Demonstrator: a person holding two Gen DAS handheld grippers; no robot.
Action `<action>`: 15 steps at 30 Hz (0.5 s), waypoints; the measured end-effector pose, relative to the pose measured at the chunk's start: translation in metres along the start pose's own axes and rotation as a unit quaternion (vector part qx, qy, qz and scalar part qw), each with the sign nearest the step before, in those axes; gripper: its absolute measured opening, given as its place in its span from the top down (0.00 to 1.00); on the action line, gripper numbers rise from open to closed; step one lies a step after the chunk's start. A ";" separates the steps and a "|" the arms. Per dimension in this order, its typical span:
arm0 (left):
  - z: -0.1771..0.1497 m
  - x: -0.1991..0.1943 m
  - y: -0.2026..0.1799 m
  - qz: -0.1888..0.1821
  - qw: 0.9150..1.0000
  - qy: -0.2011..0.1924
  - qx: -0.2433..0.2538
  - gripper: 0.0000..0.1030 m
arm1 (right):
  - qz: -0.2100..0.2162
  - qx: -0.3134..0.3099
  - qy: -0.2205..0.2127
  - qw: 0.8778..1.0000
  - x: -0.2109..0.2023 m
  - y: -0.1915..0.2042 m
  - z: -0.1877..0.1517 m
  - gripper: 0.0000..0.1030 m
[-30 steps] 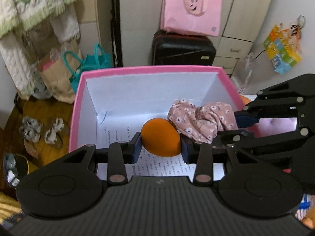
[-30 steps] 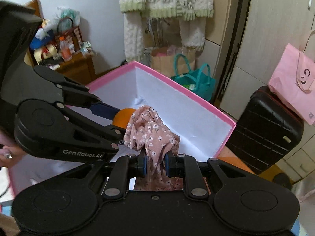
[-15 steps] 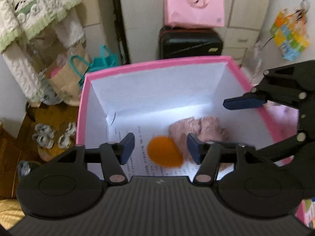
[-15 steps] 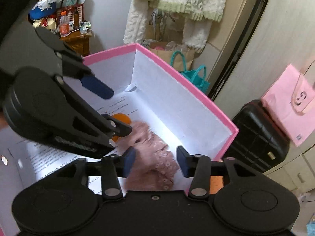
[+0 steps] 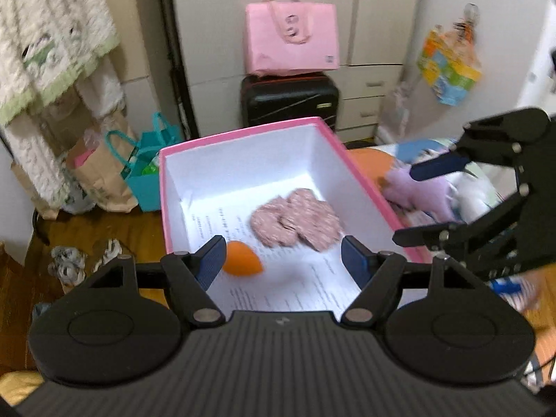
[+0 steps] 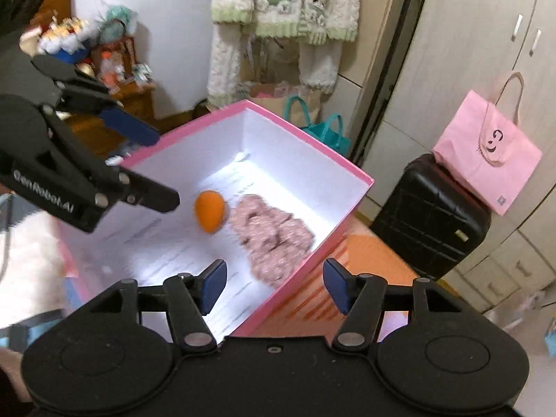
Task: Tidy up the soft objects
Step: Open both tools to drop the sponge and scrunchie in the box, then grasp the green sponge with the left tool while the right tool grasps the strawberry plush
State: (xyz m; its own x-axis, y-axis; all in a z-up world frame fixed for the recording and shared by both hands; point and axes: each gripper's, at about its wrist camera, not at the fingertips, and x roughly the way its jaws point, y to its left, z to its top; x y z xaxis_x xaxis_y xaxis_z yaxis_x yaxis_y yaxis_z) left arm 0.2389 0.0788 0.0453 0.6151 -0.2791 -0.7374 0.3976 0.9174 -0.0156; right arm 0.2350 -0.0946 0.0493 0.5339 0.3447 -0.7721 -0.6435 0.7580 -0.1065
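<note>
Both claws (L [image 5: 283,259], R [image 6: 274,286]) wide — nothing held.

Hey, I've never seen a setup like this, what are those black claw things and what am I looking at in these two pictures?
Those are hand-held tongs, one in each of a person's hands, each with a camera looking along its two fingers. One picture is from the left tongs, the other from the right tongs; each also catches the other pair at its edge. Both stand open and hold nothing. Below them is a pink box with white walls. Inside lie an orange egg-shaped sponge and a pink floral cloth, side by side on a printed sheet. A purple plush toy waits outside the box, beside the right tongs.
</note>
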 end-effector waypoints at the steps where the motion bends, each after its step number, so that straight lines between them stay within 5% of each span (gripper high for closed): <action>1: -0.004 -0.009 -0.007 -0.002 1.000 -0.004 0.011 0.30 | 0.003 0.007 -0.001 1.000 -0.010 0.002 -0.004 0.35; 15: -0.038 -0.069 -0.097 -0.068 0.993 -0.022 0.090 0.29 | -0.016 0.080 -0.060 0.995 -0.119 -0.003 -0.095 0.35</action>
State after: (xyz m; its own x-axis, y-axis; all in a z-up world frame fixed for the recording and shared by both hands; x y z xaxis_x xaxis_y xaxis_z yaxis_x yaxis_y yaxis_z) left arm 0.1320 0.0203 0.0717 0.5752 -0.4137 -0.7057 0.5918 0.8060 0.0099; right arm 0.1215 -0.1909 0.0819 0.6210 0.3756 -0.6879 -0.5347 0.8448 -0.0215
